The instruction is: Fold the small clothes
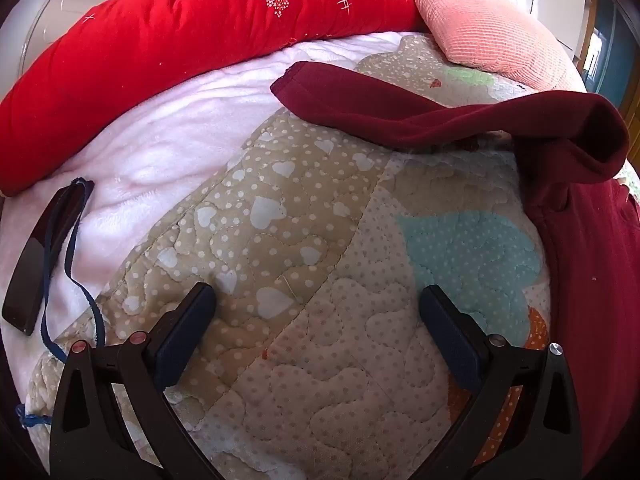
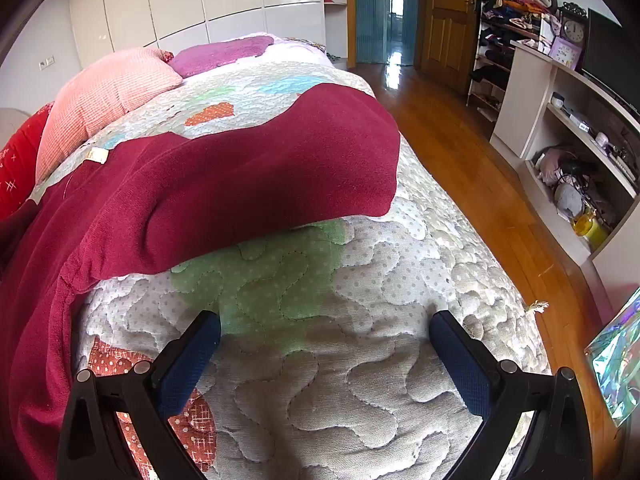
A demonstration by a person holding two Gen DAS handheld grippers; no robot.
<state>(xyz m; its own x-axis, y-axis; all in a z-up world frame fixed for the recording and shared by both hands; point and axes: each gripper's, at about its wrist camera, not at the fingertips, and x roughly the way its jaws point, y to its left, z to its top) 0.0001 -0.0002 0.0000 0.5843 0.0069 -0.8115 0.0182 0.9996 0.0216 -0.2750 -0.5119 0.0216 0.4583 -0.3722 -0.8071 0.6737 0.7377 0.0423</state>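
A dark red fleece garment (image 1: 420,112) lies spread on the quilted bed cover (image 1: 300,280). In the left wrist view one sleeve reaches across the back and the body runs down the right edge. In the right wrist view the garment (image 2: 248,176) lies across the middle, its other sleeve ending near the bed's right edge, with a small white label (image 2: 98,156) at the neck. My left gripper (image 1: 318,300) is open and empty above the quilt, in front of the sleeve. My right gripper (image 2: 326,328) is open and empty above the quilt (image 2: 360,360), short of the garment's edge.
A red floral bolster (image 1: 160,52) and a pink pillow (image 1: 488,32) lie at the head of the bed. A dark phone (image 1: 36,264) with a blue strap rests on a white fleece blanket (image 1: 160,148). Right of the bed are wooden floor (image 2: 460,152) and white shelves (image 2: 568,140).
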